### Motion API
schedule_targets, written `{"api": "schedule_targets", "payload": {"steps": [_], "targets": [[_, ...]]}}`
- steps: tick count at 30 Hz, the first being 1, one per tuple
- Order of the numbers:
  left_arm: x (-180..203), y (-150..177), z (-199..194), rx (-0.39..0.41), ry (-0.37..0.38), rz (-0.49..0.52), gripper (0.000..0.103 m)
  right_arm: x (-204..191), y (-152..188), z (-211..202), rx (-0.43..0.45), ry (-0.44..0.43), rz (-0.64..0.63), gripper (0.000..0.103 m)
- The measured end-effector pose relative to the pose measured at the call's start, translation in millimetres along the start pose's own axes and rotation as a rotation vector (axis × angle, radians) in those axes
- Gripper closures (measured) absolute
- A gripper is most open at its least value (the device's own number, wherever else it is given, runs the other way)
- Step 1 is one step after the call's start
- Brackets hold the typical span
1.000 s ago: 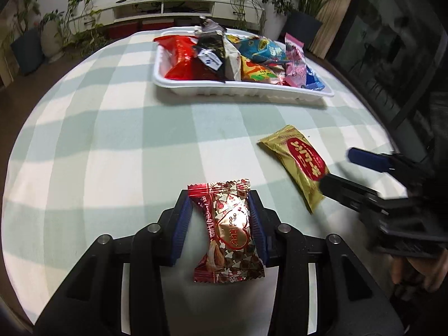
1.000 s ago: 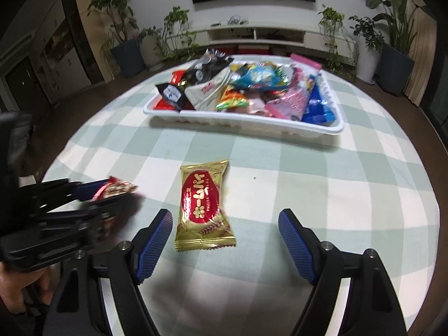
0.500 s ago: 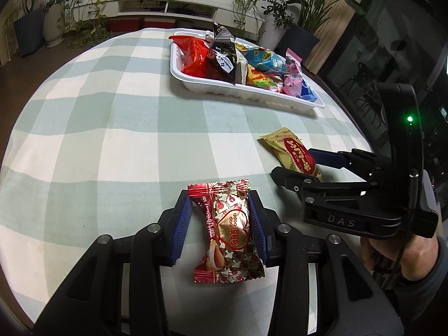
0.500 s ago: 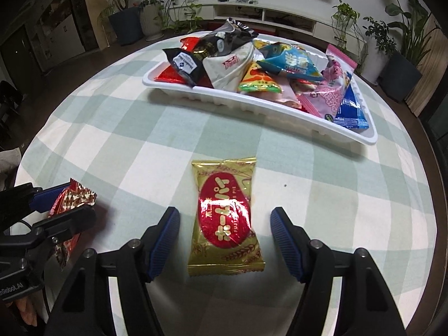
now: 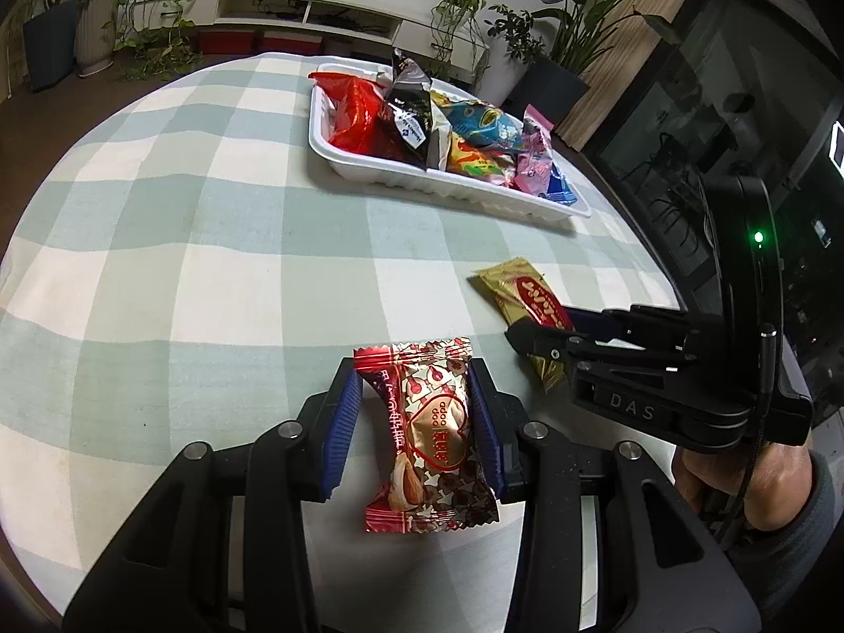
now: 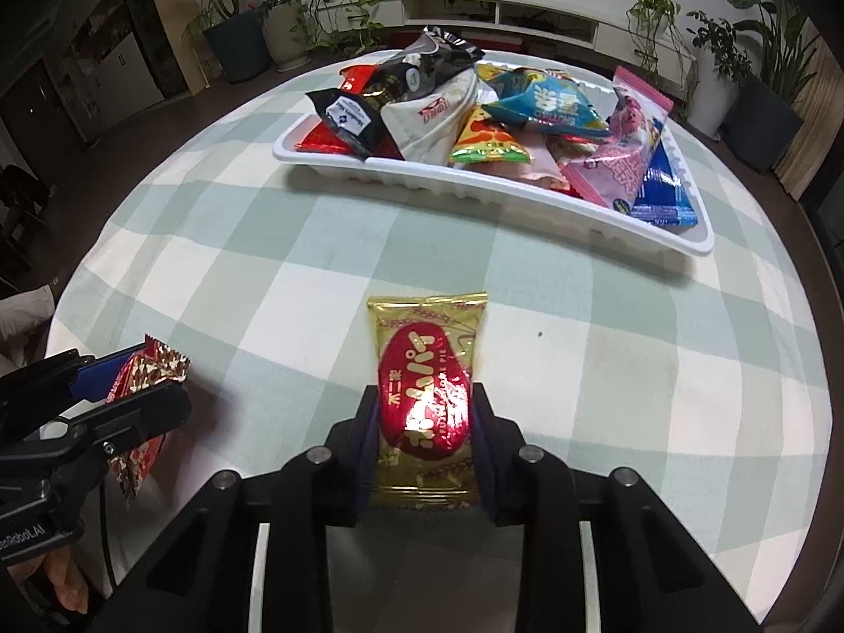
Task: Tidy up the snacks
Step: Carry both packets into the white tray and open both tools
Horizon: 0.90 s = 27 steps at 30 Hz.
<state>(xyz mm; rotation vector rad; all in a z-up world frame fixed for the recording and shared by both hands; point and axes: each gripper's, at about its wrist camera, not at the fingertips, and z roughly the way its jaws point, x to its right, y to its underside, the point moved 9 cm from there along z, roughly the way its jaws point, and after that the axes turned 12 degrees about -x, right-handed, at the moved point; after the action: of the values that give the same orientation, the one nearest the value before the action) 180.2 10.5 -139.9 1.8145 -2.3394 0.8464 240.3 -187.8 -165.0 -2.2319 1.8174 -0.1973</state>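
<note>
Green-and-white checked cloth [image 5: 221, 242] covers a round table, with potted plants and a low white shelf behind it.

From the left wrist view, the white tray [image 5: 438, 187] sits at the far side of the cloth, heaped with snack bags. Well on the near side of the tray, the left gripper [image 5: 416, 422] has its blue pads pressed on both sides of a red-and-gold heart packet [image 5: 427, 432], narrowed to the packet's width. To the right of that, nearer the tray, the right gripper [image 5: 548, 332] lies over a gold packet [image 5: 519, 293], a hand [image 5: 738, 480] behind it.

From the right wrist view, the tray [image 6: 490, 187] holds red, black, white, blue, orange and pink bags. On the near side of the tray, in the middle, the gold packet [image 6: 424, 395] lies between the right gripper [image 6: 424, 422] fingers; the jaws are closing, and the pads meet its sides. Far left of it, the left gripper [image 6: 132, 385] clamps the heart packet [image 6: 140, 385].
</note>
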Motion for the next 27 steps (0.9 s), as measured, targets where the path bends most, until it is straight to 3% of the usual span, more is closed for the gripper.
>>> {"api": "schedule_targets", "payload": {"steps": [7,11,20,27], "targets": [[4,-6,-8,0.019,0.037,-0.007,0.065,11,14,-17,0.038,-0.134,0.08,0.07],[10,-21,-17,0.042,0.056,0.001,0.065,37,11,-39,0.094,-0.185,0.146,0.07],[34,-90,-38,0.106,0.055,0.062,0.065,104,-23,-91,0.215,-0.18,0.249,0.07],[50,-152,-47,0.143,0.026,0.119,0.065,126,-62,-116,0.276,-0.158,0.241,0.07]]}}
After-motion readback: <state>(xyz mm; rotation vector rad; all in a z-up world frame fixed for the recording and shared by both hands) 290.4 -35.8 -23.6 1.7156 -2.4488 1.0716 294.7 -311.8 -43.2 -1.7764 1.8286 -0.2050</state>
